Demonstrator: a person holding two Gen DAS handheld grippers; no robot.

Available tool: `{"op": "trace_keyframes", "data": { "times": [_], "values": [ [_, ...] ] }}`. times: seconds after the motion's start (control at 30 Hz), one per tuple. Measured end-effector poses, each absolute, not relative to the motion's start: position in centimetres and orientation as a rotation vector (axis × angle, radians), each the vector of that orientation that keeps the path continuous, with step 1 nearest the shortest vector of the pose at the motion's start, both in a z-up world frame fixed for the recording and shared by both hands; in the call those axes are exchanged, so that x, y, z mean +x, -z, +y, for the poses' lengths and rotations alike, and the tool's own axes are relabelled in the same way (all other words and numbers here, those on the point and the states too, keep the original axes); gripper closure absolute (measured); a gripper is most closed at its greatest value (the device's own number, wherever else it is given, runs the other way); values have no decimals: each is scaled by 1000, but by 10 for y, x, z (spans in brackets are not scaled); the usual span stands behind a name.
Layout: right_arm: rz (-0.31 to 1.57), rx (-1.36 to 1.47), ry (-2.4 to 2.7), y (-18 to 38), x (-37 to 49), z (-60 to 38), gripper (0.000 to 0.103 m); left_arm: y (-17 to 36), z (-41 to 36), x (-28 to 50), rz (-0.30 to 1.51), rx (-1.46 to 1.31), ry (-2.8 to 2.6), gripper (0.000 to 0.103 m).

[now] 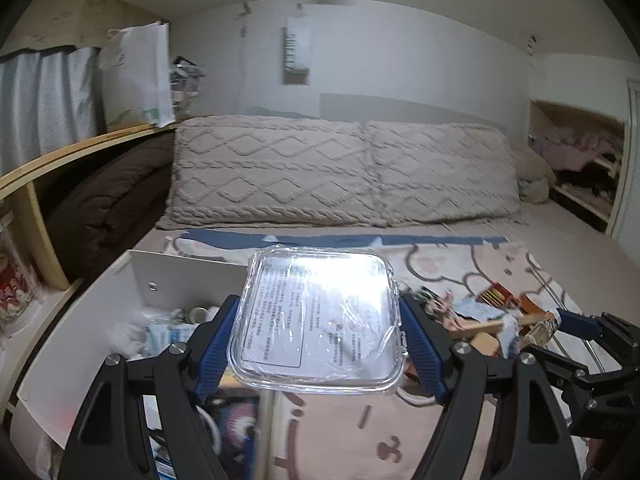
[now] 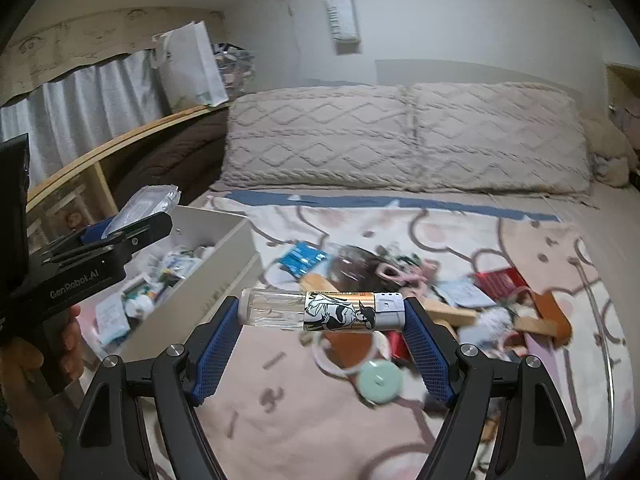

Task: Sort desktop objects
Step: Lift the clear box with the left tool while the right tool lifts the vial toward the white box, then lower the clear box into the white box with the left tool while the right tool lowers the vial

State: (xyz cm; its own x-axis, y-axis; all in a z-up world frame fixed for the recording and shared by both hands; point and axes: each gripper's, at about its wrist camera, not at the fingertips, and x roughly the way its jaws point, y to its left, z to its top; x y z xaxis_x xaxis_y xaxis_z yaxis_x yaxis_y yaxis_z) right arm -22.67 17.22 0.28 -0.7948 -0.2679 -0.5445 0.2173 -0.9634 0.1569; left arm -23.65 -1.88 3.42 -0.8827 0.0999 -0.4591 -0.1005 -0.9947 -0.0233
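From the left wrist view, the left hand-held gripper (image 1: 320,332) is clamping a clear plastic container (image 1: 316,320) between its blue pads (image 1: 420,344), holding it up above the bed. A white printed sheet is showing through the container's wrapped lid, its lines of small text too fine to read. Below and to the left, an open white box (image 1: 120,300) is sitting on the bed, holding packets and other small items. A patterned pink blanket (image 1: 460,264) is covering the mattress, with a pile of clutter (image 1: 492,320) lying on it to the right. Two knitted beige pillows (image 1: 340,172) are leaning against the grey wall behind.

From the right wrist view, the right hand-held gripper (image 2: 322,314) is gripping a clear tube (image 2: 320,312) end to end and level, above the blanket. A cartoon label is wrapping its middle and a grey cap is closing its right end. A mint green disc (image 2: 379,382) is lying on the blanket beneath it. At the left edge, the other gripper's black body is reading "GenRobot.AI", a hand (image 2: 24,364) is wrapping its handle.
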Motion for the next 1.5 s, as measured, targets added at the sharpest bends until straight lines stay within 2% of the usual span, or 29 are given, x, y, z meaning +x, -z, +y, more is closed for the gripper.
{"op": "trace_keyframes", "data": {
  "times": [0.17, 0.5, 0.93, 1.2, 1.5],
  "values": [
    [-96, 832, 2697, -15, -240, 138, 23, -37, -55, -242, -40, -728, -3013, 26],
    [-34, 837, 2586, -23, -264, 68, 23, -32, -103, -242, 49, -760, -3097, 26],
    [73, 900, 2486, -9, -282, 3, 23, -12, -179, -249, -79, -926, -3184, 26],
    [135, 938, 2425, -1, -282, -24, 23, 5, -198, -256, -154, -1056, -3159, 26],
    [236, 997, 2360, 12, -277, -56, 23, 26, -195, -266, -48, -1210, -3148, 26]
  ]
}}
